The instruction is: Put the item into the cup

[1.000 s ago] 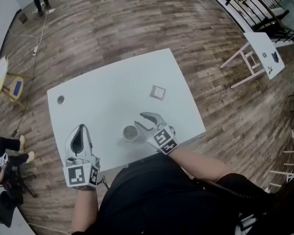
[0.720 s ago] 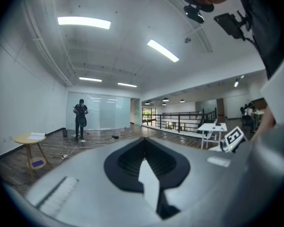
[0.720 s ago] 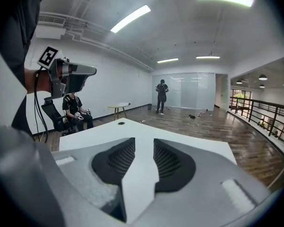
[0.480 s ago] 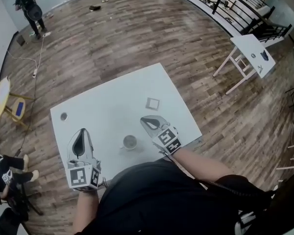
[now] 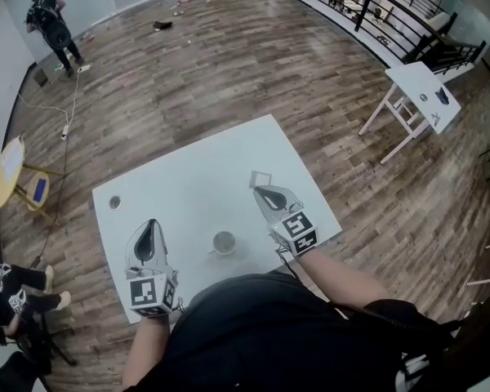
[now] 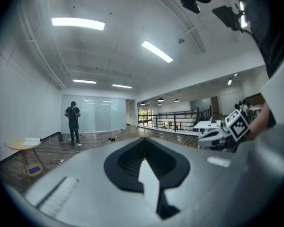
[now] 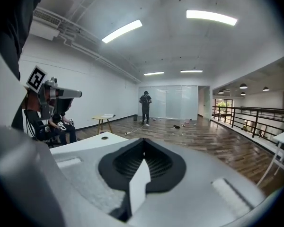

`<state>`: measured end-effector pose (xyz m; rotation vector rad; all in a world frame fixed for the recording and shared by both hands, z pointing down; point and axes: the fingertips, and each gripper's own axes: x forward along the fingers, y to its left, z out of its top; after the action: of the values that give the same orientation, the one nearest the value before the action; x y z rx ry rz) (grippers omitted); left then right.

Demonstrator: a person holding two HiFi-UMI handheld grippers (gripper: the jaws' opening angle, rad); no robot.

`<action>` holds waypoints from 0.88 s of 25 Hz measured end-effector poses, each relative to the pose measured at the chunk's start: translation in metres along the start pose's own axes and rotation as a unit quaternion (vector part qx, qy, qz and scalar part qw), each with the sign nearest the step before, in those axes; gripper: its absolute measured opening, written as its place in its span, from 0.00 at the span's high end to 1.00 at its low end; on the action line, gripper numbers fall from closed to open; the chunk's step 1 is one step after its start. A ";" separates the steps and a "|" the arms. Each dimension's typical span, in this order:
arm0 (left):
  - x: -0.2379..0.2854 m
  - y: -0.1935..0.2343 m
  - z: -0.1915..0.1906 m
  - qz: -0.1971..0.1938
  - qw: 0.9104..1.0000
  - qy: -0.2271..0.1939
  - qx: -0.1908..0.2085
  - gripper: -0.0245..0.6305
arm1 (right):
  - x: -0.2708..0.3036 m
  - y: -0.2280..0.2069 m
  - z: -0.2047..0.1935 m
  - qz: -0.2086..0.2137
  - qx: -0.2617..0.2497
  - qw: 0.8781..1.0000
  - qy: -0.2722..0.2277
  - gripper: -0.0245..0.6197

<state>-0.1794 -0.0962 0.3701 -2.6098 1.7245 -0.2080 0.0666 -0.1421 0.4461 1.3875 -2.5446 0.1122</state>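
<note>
A small white cup (image 5: 224, 242) with a handle stands on the white table (image 5: 188, 186) near its front edge; what lies inside it I cannot make out. A small flat square piece (image 5: 260, 179) lies further back on the right. My right gripper (image 5: 260, 190) hovers just in front of that piece, to the right of the cup, shut with nothing between its jaws (image 7: 143, 141). My left gripper (image 5: 149, 225) is held over the table's front left, left of the cup, its jaws closed together and empty (image 6: 143, 140).
A small dark round thing (image 5: 114, 202) lies at the table's left back corner. Around the table is wooden floor, with a round yellow side table (image 5: 11, 172) at left, a white folding table (image 5: 427, 91) at right, a person standing (image 5: 52, 24) far off, and a railing (image 5: 367, 11).
The right gripper was open beside the cup; it is now shut and has lifted away to the right and back, toward the square piece. The left gripper has barely moved.
</note>
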 end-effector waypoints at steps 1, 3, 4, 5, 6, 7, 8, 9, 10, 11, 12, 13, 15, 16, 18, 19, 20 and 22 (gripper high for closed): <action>0.003 -0.001 -0.008 0.001 1.000 0.005 0.001 0.95 | -0.004 -0.007 0.004 -0.009 0.006 1.000 -0.006 0.96; 0.008 -0.002 -0.022 0.006 1.000 0.017 0.002 0.95 | -0.013 -0.021 0.013 -0.026 0.015 0.999 -0.018 0.96; 0.010 -0.003 -0.026 0.007 1.000 0.022 0.001 0.95 | -0.017 -0.026 0.016 -0.032 0.015 0.999 -0.022 0.96; 0.013 -0.004 -0.029 0.007 1.000 0.027 0.001 0.95 | -0.020 -0.030 0.019 -0.036 0.013 0.999 -0.025 0.96; 0.015 -0.005 -0.031 0.004 1.000 0.030 0.000 0.95 | -0.021 -0.033 0.020 -0.039 0.011 0.999 -0.027 0.96; 0.017 -0.006 -0.031 0.002 1.000 0.030 0.001 0.95 | -0.022 -0.035 0.021 -0.041 0.010 0.999 -0.029 0.96; 0.019 -0.006 -0.030 0.001 1.000 0.026 0.001 0.95 | -0.022 -0.036 0.022 -0.042 0.009 0.999 -0.029 0.96; 0.020 -0.005 -0.029 0.001 1.000 0.023 0.001 0.95 | -0.022 -0.037 0.023 -0.043 0.008 0.999 -0.028 0.96; 0.021 -0.004 -0.028 0.003 1.000 0.021 -0.001 0.95 | -0.022 -0.036 0.024 -0.044 0.006 0.999 -0.027 0.96; 0.021 -0.003 -0.028 0.005 1.000 0.022 -0.002 0.95 | -0.021 -0.035 0.025 -0.045 0.003 0.999 -0.026 0.96; 0.020 -0.003 -0.029 0.006 1.000 0.025 -0.003 0.95 | -0.021 -0.034 0.025 -0.046 0.000 0.999 -0.025 0.96; 0.020 -0.003 -0.030 0.006 1.000 0.026 -0.002 0.95 | -0.021 -0.034 0.025 -0.046 -0.001 0.999 -0.025 0.96; 0.019 -0.004 -0.029 0.002 1.000 0.021 0.005 0.95 | -0.020 -0.033 0.026 -0.045 -0.002 0.999 -0.025 0.96; 0.017 -0.004 -0.026 0.001 1.000 0.016 0.008 0.95 | -0.020 -0.035 0.026 -0.047 -0.001 0.999 -0.024 0.96; 0.014 -0.002 -0.022 0.004 1.000 0.008 0.009 0.95 | -0.019 -0.040 0.022 -0.056 0.003 0.998 -0.020 0.96; 0.013 0.000 -0.022 0.005 1.000 0.007 0.008 0.95 | -0.019 -0.042 0.019 -0.059 0.005 0.998 -0.018 0.96; 0.013 0.001 -0.023 0.007 1.000 0.008 0.009 0.95 | -0.018 -0.043 0.017 -0.060 0.006 0.998 -0.016 0.96; 0.013 0.004 -0.027 0.010 1.000 0.014 0.011 0.95 | -0.017 -0.042 0.014 -0.059 0.007 0.998 -0.012 0.96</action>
<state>-0.1814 -0.1080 0.3982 -2.5863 1.7452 -0.2631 0.1081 -0.1538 0.4268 1.5499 -2.4777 0.0918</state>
